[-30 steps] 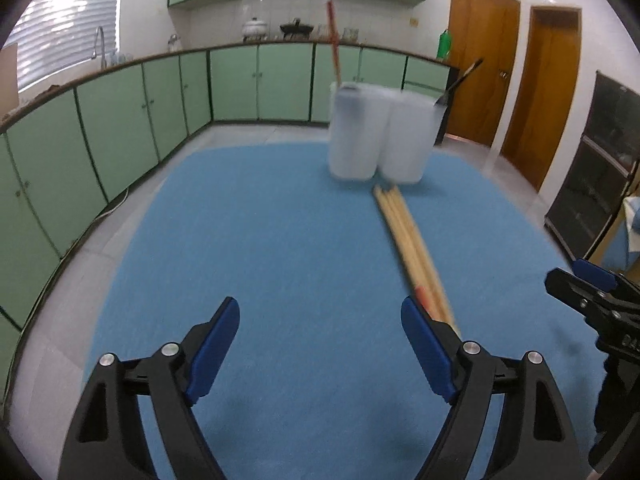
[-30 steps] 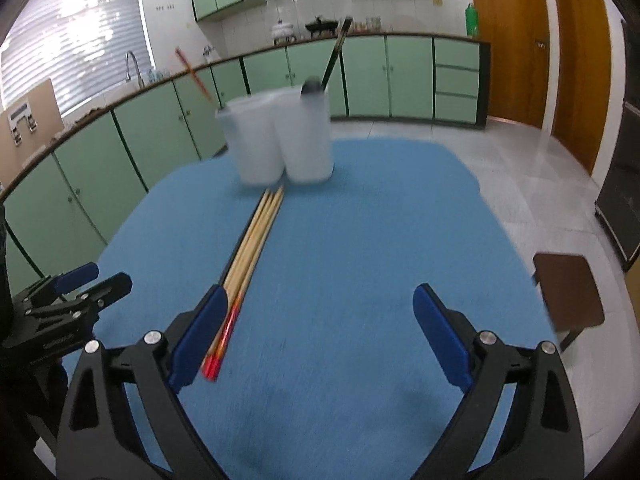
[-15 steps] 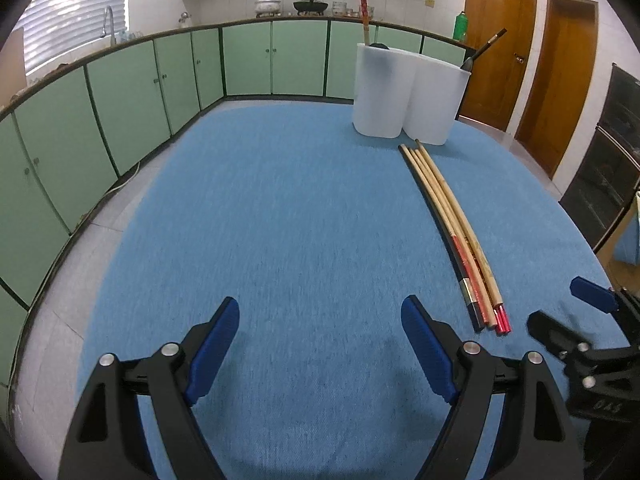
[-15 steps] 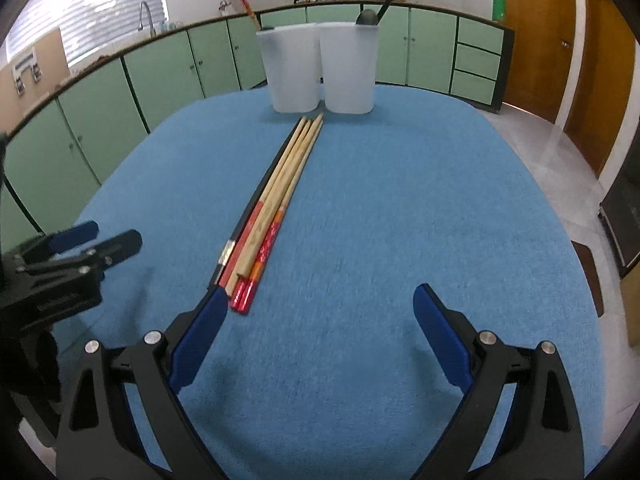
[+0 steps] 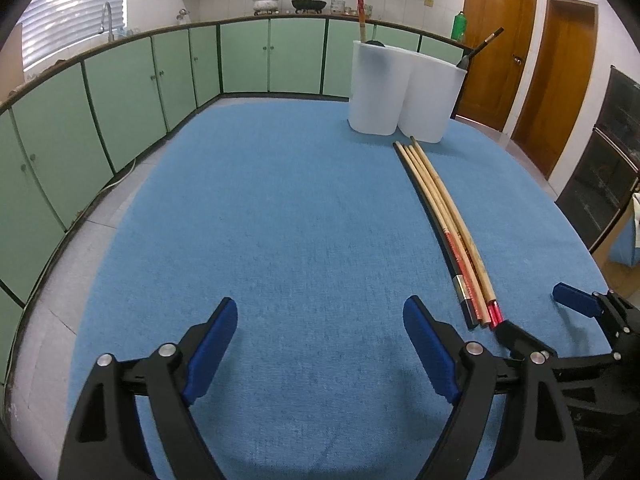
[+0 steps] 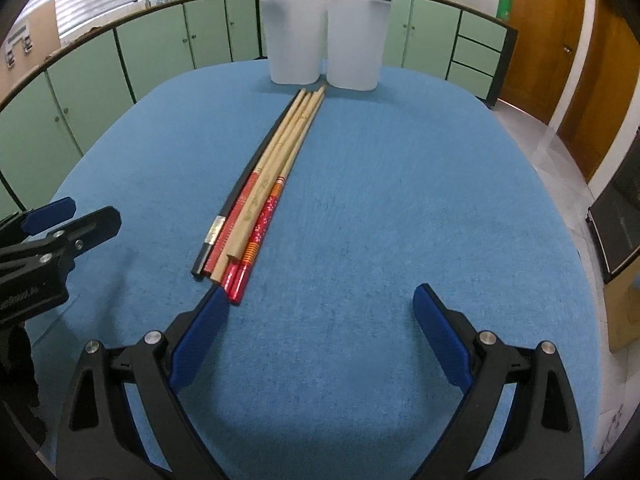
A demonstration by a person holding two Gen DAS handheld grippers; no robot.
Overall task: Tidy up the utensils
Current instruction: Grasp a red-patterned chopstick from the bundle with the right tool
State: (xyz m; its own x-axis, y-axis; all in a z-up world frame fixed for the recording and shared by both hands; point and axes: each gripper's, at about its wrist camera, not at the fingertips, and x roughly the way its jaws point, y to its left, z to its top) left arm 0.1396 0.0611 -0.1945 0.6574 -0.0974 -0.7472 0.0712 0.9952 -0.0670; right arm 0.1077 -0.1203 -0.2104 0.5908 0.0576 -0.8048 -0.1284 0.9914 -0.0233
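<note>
A bundle of several chopsticks [image 6: 264,196], wooden, red and black, lies lengthwise on the blue table [image 6: 400,200]; it also shows in the left wrist view [image 5: 448,228]. Two white cups stand side by side at the far end. The left cup [image 6: 294,38] holds a red chopstick, the right cup [image 6: 358,42] a dark spoon. My right gripper [image 6: 320,304] is open, its left fingertip just beside the bundle's near end. My left gripper [image 5: 320,316] is open and empty, left of the bundle.
Green kitchen cabinets [image 5: 120,92] curve around the left and back. Wooden doors [image 5: 560,92] stand at the right. The right gripper [image 5: 540,320] shows in the left wrist view at the lower right, the left gripper [image 6: 60,220] in the right wrist view at the left edge.
Both grippers have lowered and come closer to the table; the chopsticks and cups now look nearer. The right gripper's left fingertip has come up beside the bundle's near end. Both stay open.
</note>
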